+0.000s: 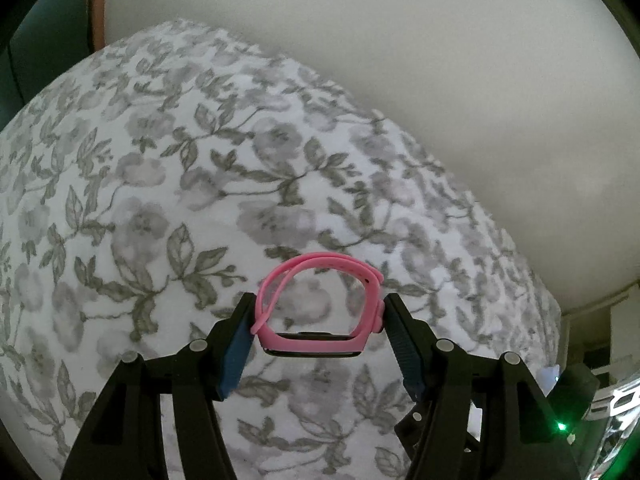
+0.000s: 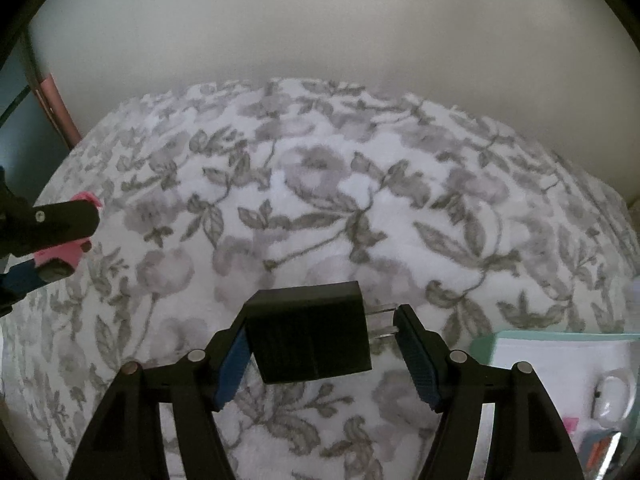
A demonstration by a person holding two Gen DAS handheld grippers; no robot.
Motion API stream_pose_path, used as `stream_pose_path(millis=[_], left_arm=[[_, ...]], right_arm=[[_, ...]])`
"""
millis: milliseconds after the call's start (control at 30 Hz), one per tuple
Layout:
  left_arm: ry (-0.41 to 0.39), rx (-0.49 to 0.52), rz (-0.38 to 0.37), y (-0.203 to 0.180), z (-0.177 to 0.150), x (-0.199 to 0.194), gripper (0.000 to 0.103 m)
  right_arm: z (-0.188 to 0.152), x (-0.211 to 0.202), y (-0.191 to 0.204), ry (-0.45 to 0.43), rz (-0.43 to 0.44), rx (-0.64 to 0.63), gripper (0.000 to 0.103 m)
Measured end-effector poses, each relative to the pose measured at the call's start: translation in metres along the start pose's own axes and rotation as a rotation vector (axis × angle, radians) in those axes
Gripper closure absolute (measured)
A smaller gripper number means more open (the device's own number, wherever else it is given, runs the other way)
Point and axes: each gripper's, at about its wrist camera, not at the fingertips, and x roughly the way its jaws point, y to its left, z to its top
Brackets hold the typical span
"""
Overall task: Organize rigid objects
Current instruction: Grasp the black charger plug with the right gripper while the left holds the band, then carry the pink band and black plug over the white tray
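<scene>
1. Between the fingers of my left gripper (image 1: 320, 322) sits a pink watch band (image 1: 318, 304), its strap closed into a loop. Each blue pad presses one side of the loop, so the jaws stand at a middling width, clamped on the band. The dark watch face lies along the lower edge of the loop.
2. Beneath the band spreads a white blanket (image 1: 168, 184) printed with grey flowers and leaves; the band is clear of it.
3. My right gripper (image 2: 320, 340) holds a black plug adapter (image 2: 308, 332). The left pad bears on the block's flat end, and the right fingertip meets the metal prongs (image 2: 382, 322) that stick out toward it. The jaws are at a middling width, and the block is tilted slightly.
4. At the left edge of the right wrist view, my left gripper appears again, side on, with the pink band showing between its black fingers, well apart from the adapter.
5. At the lower right of the same view lies a pale green tray (image 2: 560, 338), with a small white rounded item (image 2: 612, 398) inside. I cannot tell what it is.
6. Behind the blanket rises a plain pale wall (image 2: 320, 24).
</scene>
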Motion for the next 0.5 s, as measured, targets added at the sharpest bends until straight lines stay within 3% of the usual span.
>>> stream_pose_path(millis=[500], left_arm=[[-0.055, 0.130, -0.057, -0.047, -0.035, -0.053, 0.038]], right_arm=[[-0.006, -0.084, -0.036, -0.068, -0.032, 0.075, 0.032]])
